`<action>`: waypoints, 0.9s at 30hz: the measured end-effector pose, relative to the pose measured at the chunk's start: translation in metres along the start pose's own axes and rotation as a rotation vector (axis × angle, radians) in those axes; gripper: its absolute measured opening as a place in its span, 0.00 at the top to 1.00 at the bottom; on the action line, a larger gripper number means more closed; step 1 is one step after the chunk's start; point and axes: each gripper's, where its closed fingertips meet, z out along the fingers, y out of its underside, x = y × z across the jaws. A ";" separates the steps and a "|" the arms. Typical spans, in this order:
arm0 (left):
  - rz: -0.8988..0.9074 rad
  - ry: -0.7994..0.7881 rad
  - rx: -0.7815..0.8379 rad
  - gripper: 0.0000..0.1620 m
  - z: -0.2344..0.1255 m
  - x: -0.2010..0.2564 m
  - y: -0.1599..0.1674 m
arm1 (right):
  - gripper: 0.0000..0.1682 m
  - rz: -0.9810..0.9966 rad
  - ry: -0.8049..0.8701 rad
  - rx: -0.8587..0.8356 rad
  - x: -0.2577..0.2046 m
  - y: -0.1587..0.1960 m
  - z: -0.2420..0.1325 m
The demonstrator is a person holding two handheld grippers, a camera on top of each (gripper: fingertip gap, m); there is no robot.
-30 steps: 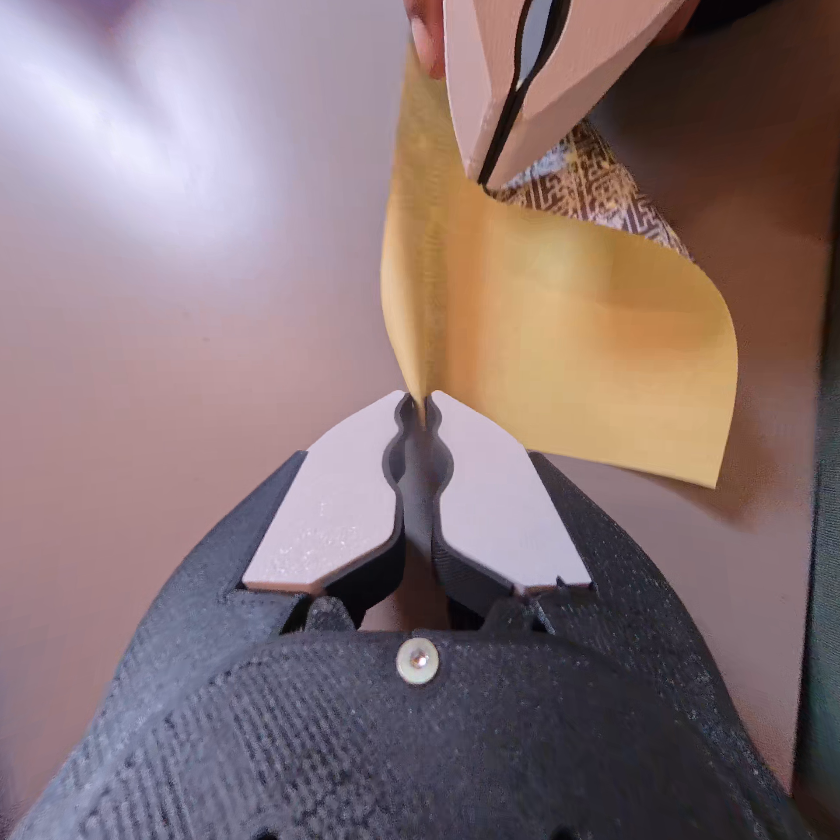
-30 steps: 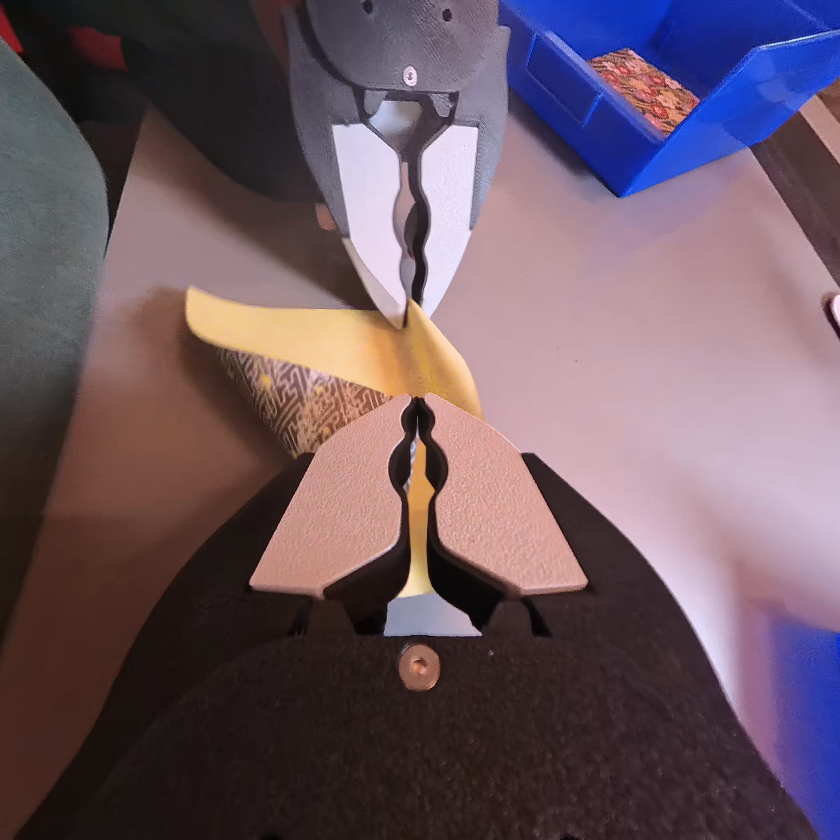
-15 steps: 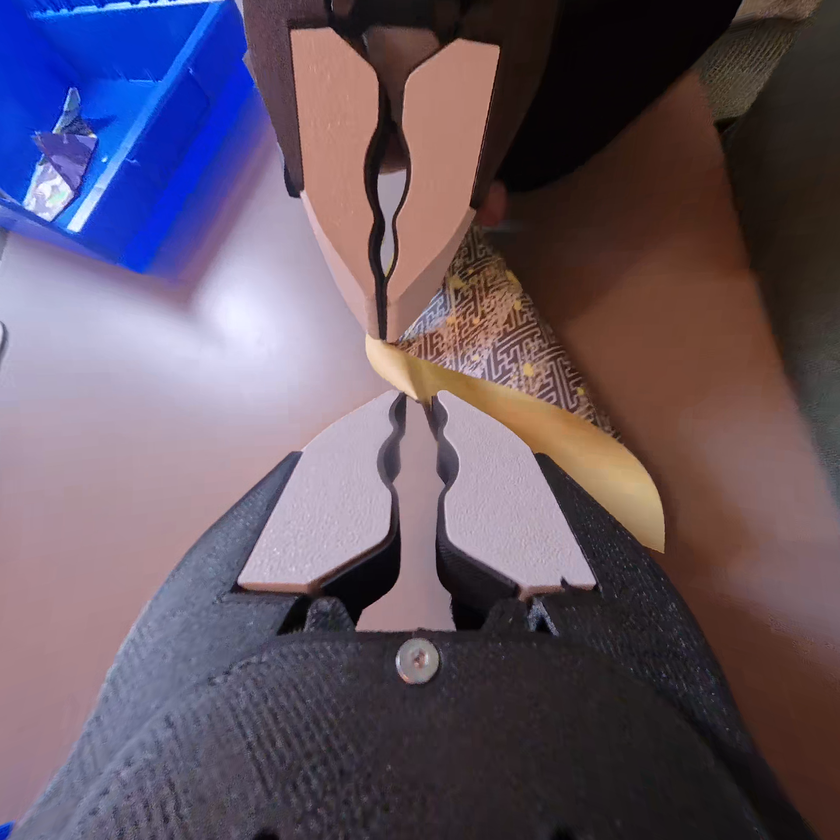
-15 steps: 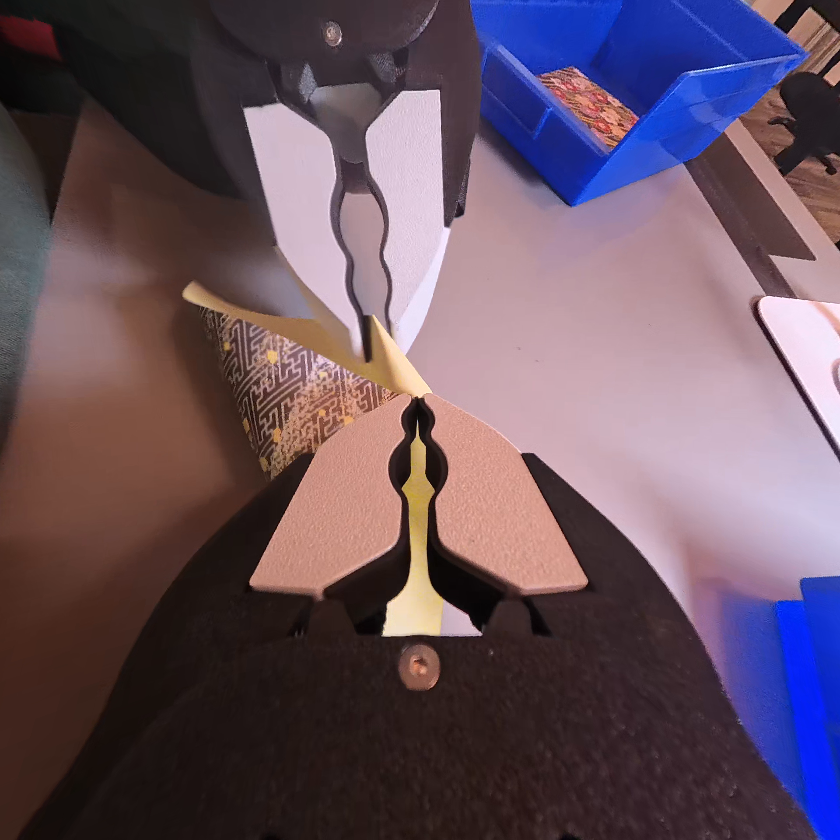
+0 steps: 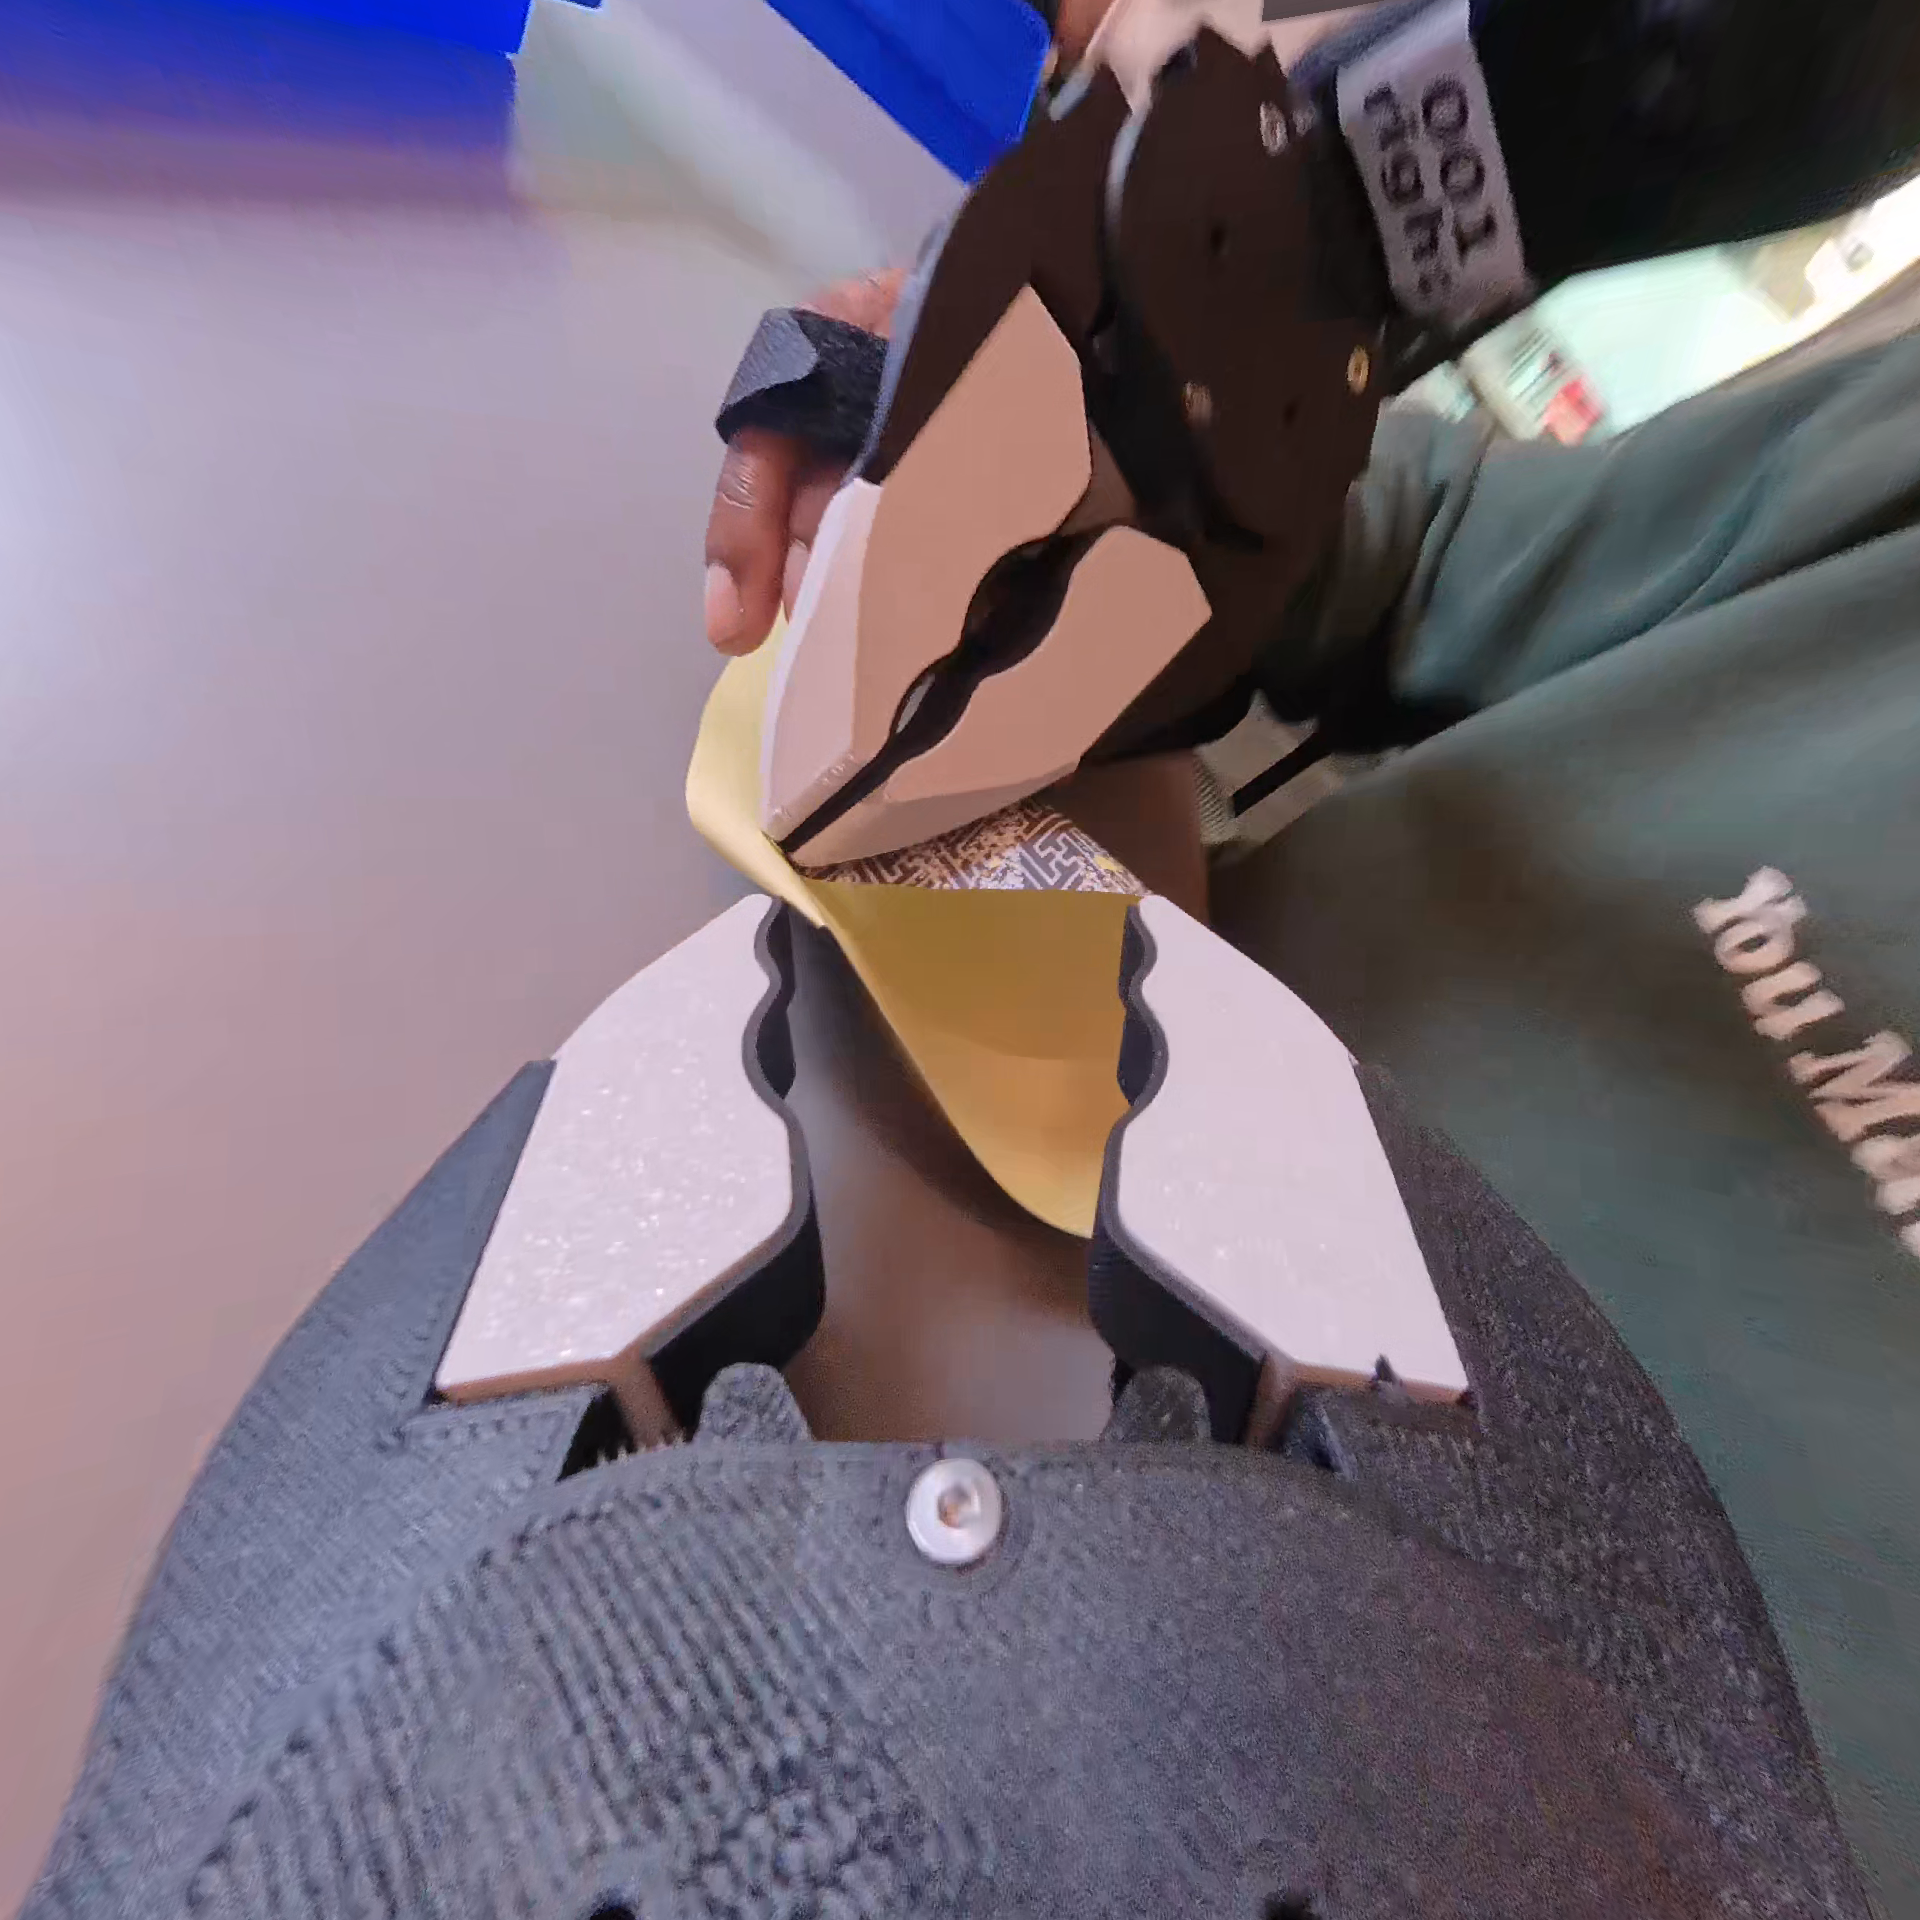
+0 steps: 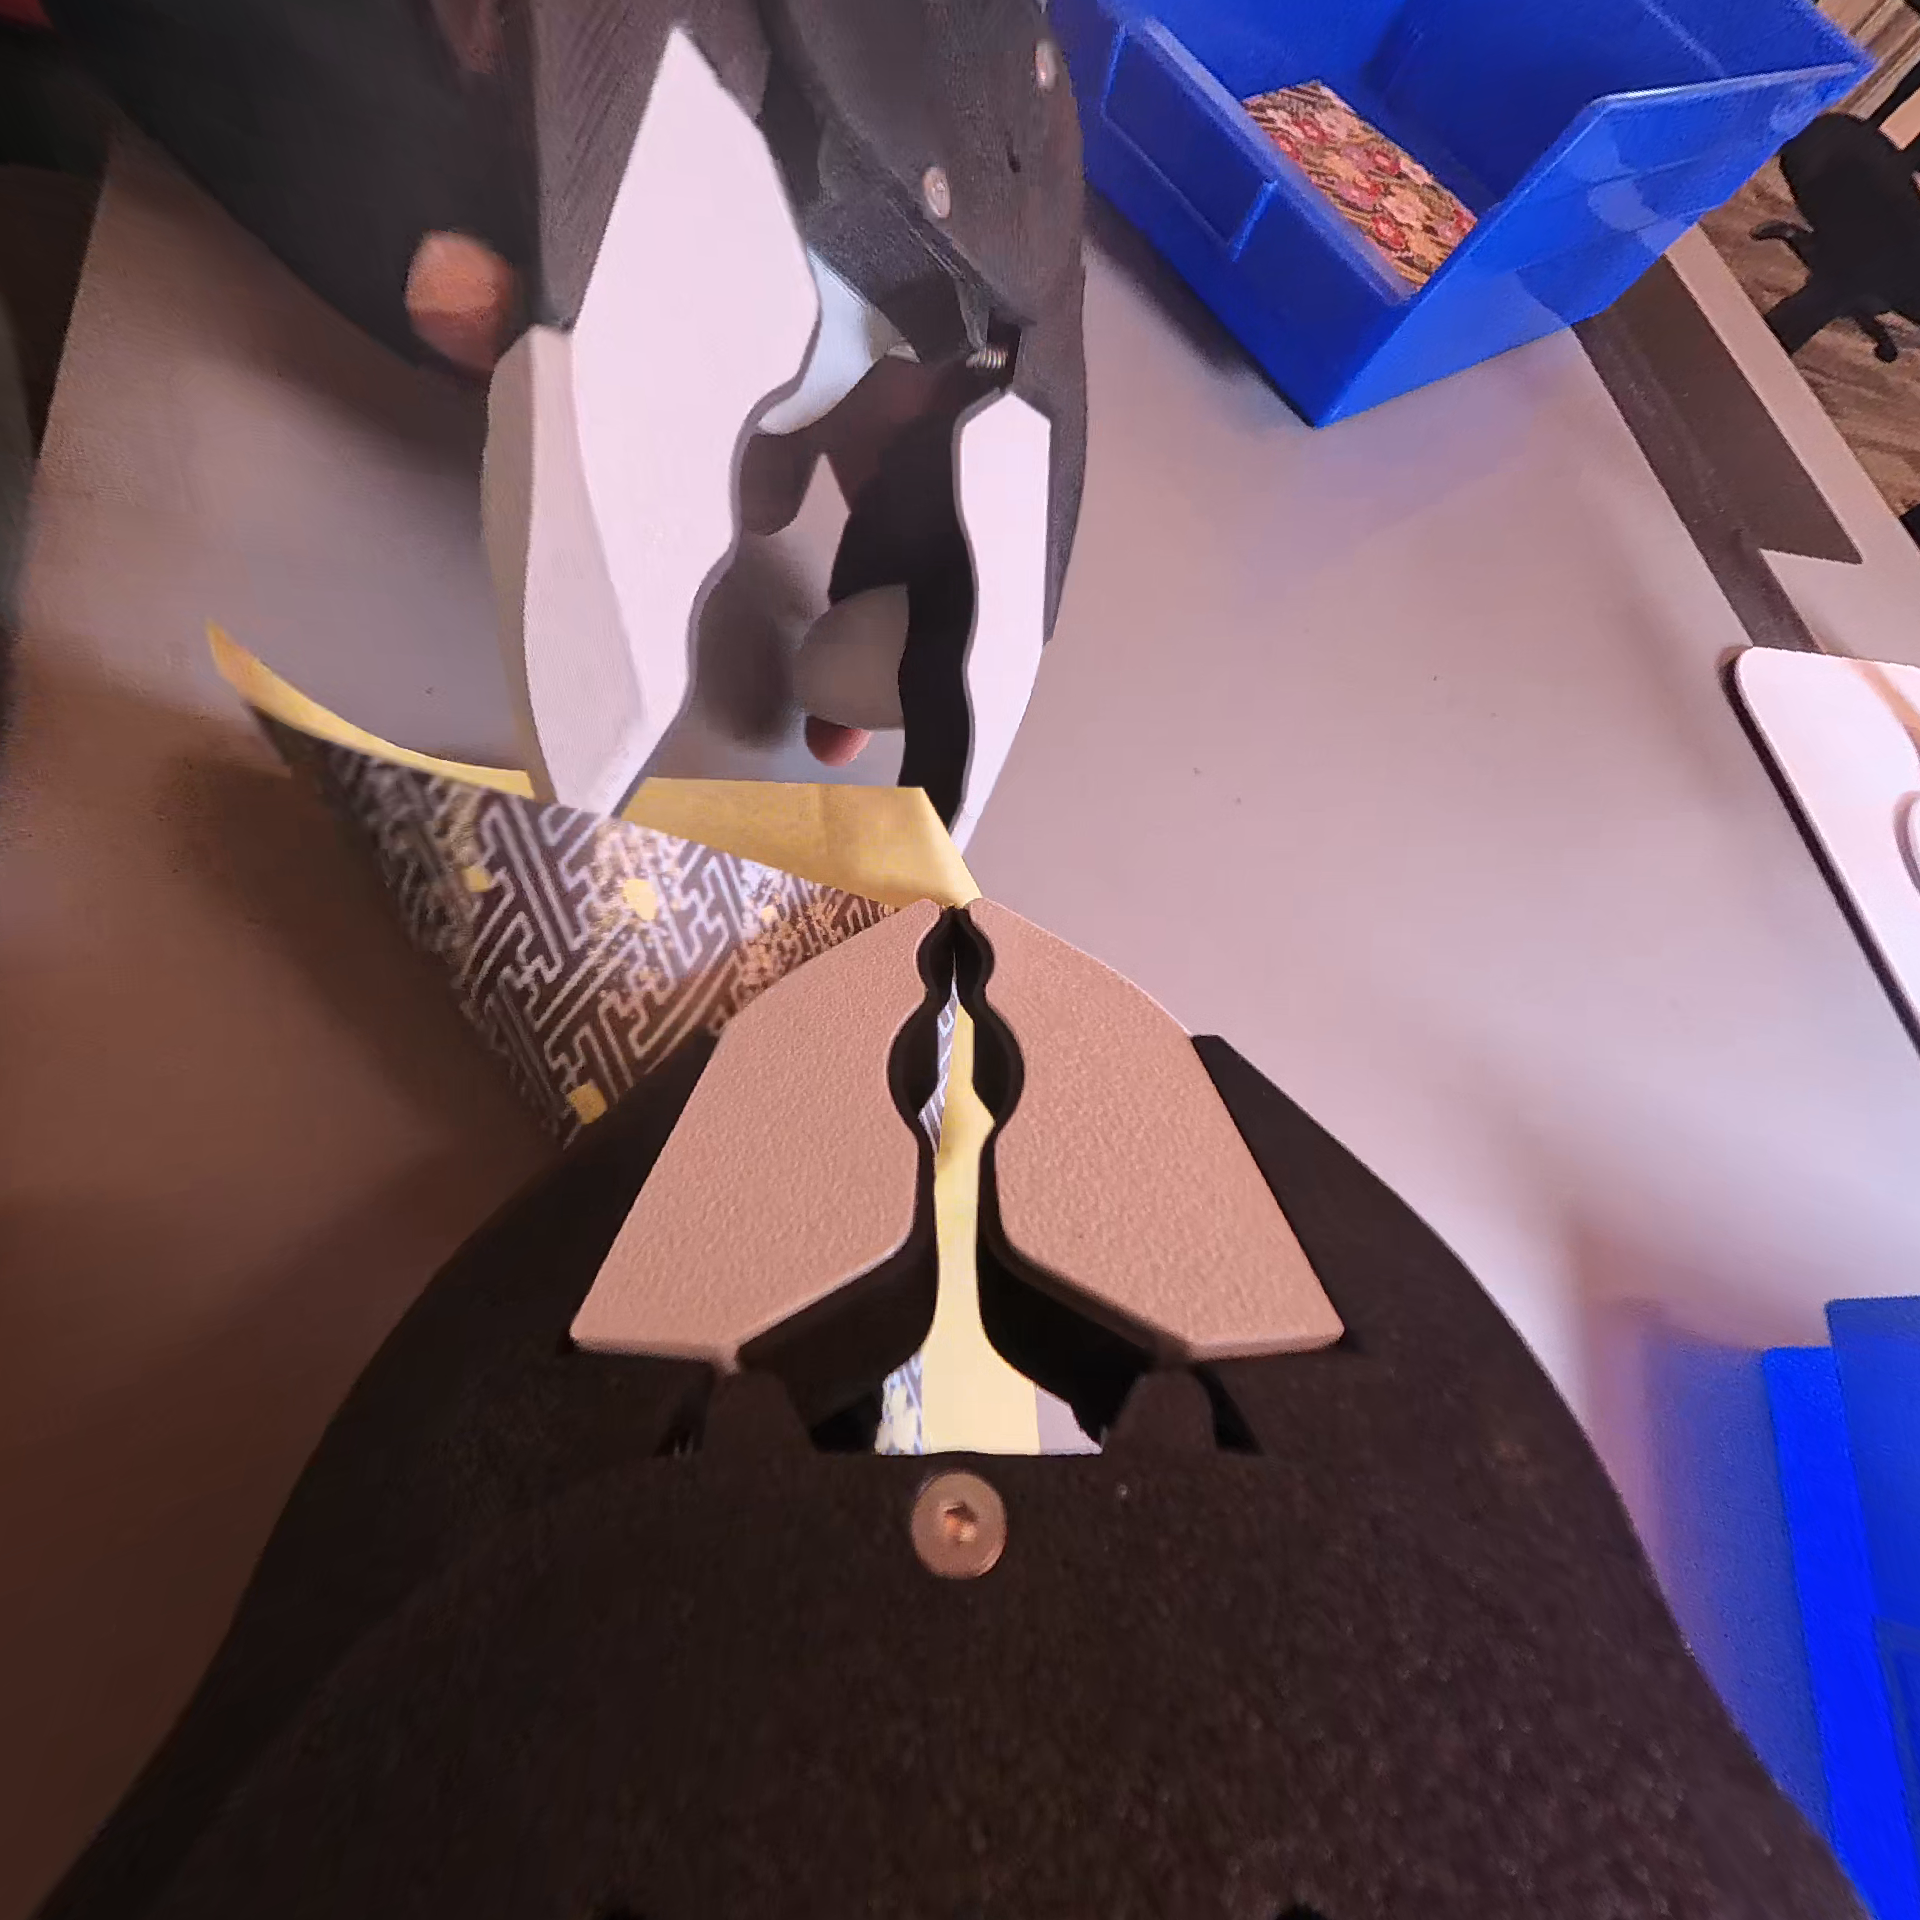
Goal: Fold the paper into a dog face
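Blue bin at top left of the left wrist view is motion-smeared, shape unreadable, cut by the top edge. Paper: its right part is hidden behind the left gripper's right finger, its patterned side mostly covered by the right gripper. In the right wrist view the paper runs under the right gripper; only a strip shows between the fingers. Its far edge is hidden behind the blurred left gripper. White flat object at the table's right edge is cut off, kind unclear. Second blue bin cropped at lower right.
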 end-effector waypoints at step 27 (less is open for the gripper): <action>-0.082 -0.059 0.043 0.97 0.004 -0.016 -0.004 | 1.00 0.036 0.069 0.084 0.011 -0.015 -0.009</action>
